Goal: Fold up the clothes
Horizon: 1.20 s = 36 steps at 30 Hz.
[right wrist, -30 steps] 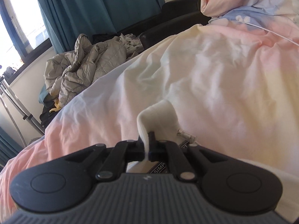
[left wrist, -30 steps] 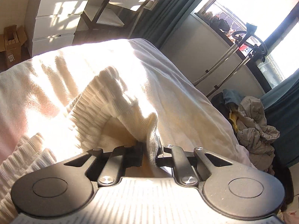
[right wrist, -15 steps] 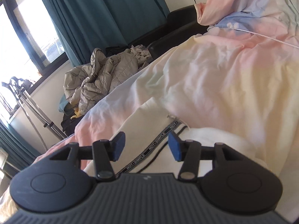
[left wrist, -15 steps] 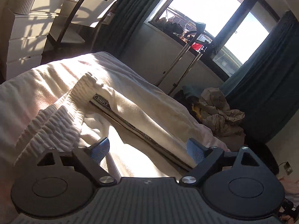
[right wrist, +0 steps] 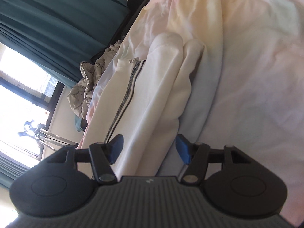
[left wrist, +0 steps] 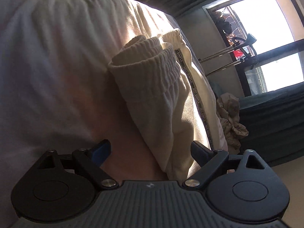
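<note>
**Both grippers released from the folded trousers.**
The left gripper (left wrist: 150, 152), a second ago clamped on the cream trousers (left wrist: 163, 98), now stands wide apart; the right gripper (right wrist: 149, 149) has just been opening, pads clear of cloth. The trousers lie folded lengthwise on the bed cover (right wrist: 256, 76), suggesting one fold is complete.

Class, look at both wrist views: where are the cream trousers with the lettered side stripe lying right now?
The cream trousers lie folded lengthwise on the pastel bedcover, near the bed's window-side edge, ahead of both open grippers; the waistband faces the left wrist view.
</note>
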Motion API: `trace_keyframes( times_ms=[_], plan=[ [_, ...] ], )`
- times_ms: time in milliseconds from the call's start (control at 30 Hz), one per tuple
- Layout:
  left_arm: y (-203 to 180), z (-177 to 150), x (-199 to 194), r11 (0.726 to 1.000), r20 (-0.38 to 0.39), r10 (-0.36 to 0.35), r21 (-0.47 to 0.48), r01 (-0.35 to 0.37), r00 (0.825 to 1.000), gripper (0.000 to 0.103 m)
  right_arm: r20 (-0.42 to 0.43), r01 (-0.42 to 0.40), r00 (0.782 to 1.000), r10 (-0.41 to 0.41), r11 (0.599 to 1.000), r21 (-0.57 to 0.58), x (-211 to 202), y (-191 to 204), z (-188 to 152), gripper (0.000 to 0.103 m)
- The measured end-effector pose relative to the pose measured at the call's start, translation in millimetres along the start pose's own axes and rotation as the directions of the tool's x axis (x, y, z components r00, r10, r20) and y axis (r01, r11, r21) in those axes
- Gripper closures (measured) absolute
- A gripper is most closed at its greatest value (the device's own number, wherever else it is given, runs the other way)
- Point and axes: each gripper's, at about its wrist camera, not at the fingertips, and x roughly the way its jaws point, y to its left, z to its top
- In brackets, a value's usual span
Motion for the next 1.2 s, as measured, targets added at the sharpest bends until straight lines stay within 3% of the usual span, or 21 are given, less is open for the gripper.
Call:
trace_keyframes(
  times_ms=[167, 333, 400, 433, 533, 600, 667, 833, 933, 1200],
  plan=[
    [1, 9, 21, 0.998, 0.024, -0.066, -0.002, 0.066, 0.998, 0.011, 0.052, -0.068, 0.997, 0.065, 0.996, 0.064, 20, -16, -2, 0.038],
    [-9, 19, 44, 0.993, 0.066, -0.107, 0.045, 0.105, 0.992, 0.014, 0.104, -0.111, 0.989, 0.107, 0.993, 0.032, 41, -15, 9, 0.039],
    [-12, 23, 52, 0.993, 0.091, -0.095, 0.074, 0.089, 0.991, 0.025, 0.123, -0.102, 0.987, 0.099, 0.995, 0.013, 50, -17, 13, 0.044],
    [-13, 24, 56, 0.994, 0.101, -0.086, 0.08, 0.078, 0.991, 0.028, 0.138, -0.093, 0.986, 0.091, 0.996, 0.01, 52, -18, 14, 0.053],
    [-12, 32, 63, 0.993, 0.118, -0.097, 0.078, 0.088, 0.988, 0.057, 0.192, -0.064, 0.98, 0.061, 0.998, 0.012, 54, -24, 16, 0.085],
    [-9, 37, 61, 0.993, 0.135, -0.112, 0.053, 0.105, 0.984, 0.079, 0.222, -0.055, 0.974, 0.052, 0.998, 0.008, 49, -25, 14, 0.091],
    [-9, 41, 56, 0.99, 0.144, -0.141, 0.036, 0.137, 0.98, 0.083, 0.247, -0.042, 0.968, 0.047, 0.999, -0.026, 39, -18, 13, 0.093],
    [-27, 50, 19, 0.974, 0.161, -0.22, 0.091, 0.207, 0.962, 0.087, 0.268, -0.031, 0.962, 0.045, 0.998, -0.058, 4, 4, 16, 0.094],
    [-26, 50, -8, 0.97, 0.163, -0.232, 0.109, 0.216, 0.959, 0.087, 0.259, -0.045, 0.964, 0.064, 0.996, -0.078, -27, 10, 19, 0.094],
    [17, 48, -34, 0.99, 0.08, -0.112, 0.089, 0.105, 0.99, 0.087, 0.145, -0.047, 0.988, 0.06, 0.995, -0.093, -111, -21, 20, 0.094]
  ],
)
